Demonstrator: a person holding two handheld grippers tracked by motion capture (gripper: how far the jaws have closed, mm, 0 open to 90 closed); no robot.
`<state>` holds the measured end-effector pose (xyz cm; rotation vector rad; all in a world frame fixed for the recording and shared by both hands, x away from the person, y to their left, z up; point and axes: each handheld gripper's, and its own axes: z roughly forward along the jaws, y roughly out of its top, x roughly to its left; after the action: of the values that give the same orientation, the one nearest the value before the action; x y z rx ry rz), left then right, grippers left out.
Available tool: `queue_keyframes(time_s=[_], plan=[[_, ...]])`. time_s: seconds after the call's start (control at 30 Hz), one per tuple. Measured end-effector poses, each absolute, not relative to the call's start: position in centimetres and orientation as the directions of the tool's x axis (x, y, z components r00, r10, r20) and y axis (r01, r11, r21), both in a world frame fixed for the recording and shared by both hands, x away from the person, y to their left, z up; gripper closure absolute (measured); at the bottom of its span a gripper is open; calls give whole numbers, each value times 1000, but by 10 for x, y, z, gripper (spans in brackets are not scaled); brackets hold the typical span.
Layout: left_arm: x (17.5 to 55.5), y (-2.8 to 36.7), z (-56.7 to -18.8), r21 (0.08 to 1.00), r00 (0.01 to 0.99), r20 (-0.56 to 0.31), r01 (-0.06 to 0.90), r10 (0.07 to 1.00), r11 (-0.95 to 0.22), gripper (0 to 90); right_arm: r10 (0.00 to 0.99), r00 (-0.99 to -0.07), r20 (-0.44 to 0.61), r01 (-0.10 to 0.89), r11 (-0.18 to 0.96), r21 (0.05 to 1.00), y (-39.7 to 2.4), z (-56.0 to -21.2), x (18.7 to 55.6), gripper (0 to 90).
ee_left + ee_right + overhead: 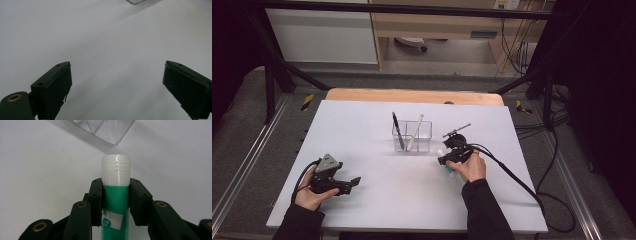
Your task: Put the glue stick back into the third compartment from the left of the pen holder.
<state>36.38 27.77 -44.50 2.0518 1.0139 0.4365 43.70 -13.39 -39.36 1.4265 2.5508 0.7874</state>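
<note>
The green glue stick (115, 202), white cap (116, 170) poking past the fingertips, is pinched between the right gripper (116, 195) jaws just at 4 o'clock of the clear holder (412, 136), while the left gripper (346, 184) at 8 o'clock lies spread and bare.

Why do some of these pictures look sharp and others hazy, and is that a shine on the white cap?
High view: even light on the table, dark edges. Left gripper view: soft and hazy, the left hand-held gripper open over a faint shadow. Right gripper view: sharper; the right hand-held gripper grips a green glue stick whose white cap carries a bright glare streak; the clear plastic holder glints too.
</note>
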Motion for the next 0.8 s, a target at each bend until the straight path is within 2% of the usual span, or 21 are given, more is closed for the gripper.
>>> queue_keyframes(time_s=[0.27,0.6,0.8], plan=[[364,277,-445,776,622,-37,511,782,-369,85,815,-559,156,733,397,552,-145,-386,430,659],[363,277,-445,777,620,-35,511,784,-369,85,801,-579,150,636,329,698,-152,-374,417,658],[363,277,-445,777,621,-35,510,783,-370,85,804,-573,158,564,248,788,-154,-366,409,658]])
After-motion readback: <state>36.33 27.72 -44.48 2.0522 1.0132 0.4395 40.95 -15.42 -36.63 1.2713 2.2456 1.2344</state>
